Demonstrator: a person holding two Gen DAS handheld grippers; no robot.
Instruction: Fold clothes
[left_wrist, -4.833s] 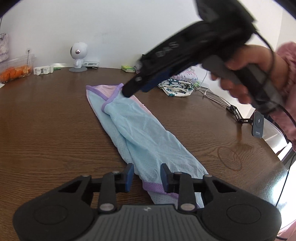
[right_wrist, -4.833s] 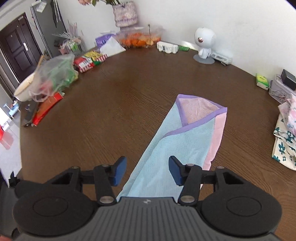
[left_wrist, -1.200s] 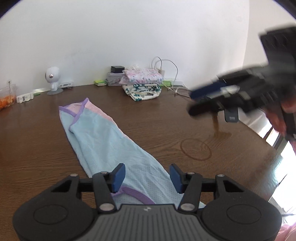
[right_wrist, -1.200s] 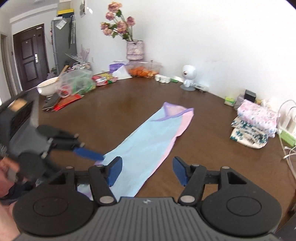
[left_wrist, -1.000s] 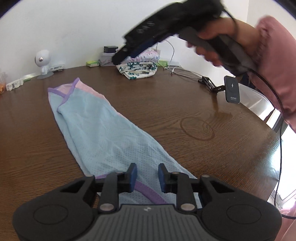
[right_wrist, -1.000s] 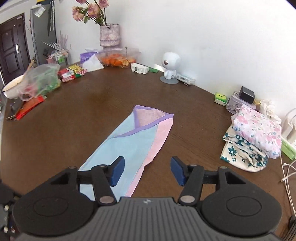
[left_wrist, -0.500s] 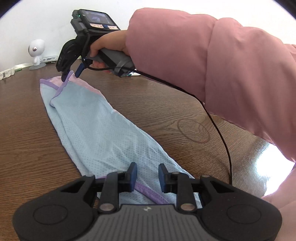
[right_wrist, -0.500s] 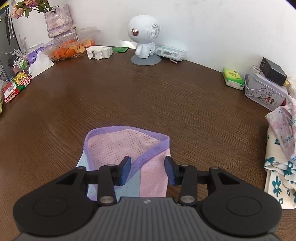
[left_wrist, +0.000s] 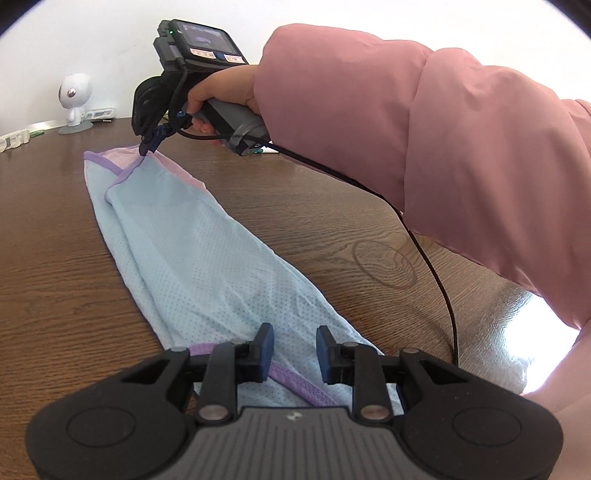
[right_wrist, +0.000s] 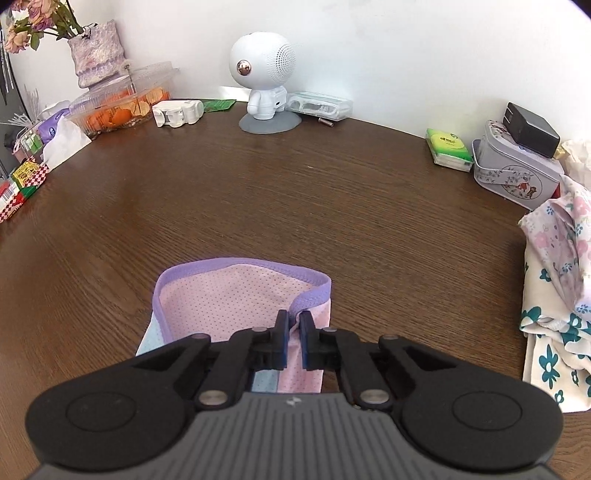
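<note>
One garment lengthwise between grippers

white robot figurine far back by the wall, orange snack tub far left, floral tin far right, brown table

Left wrist view: low at near hem of garment, looking along its length toward white robot figurine. Right wrist view: close over far purple-trimmed end, garment below, facing figurine. Both share that end, figurine, table.
</note>
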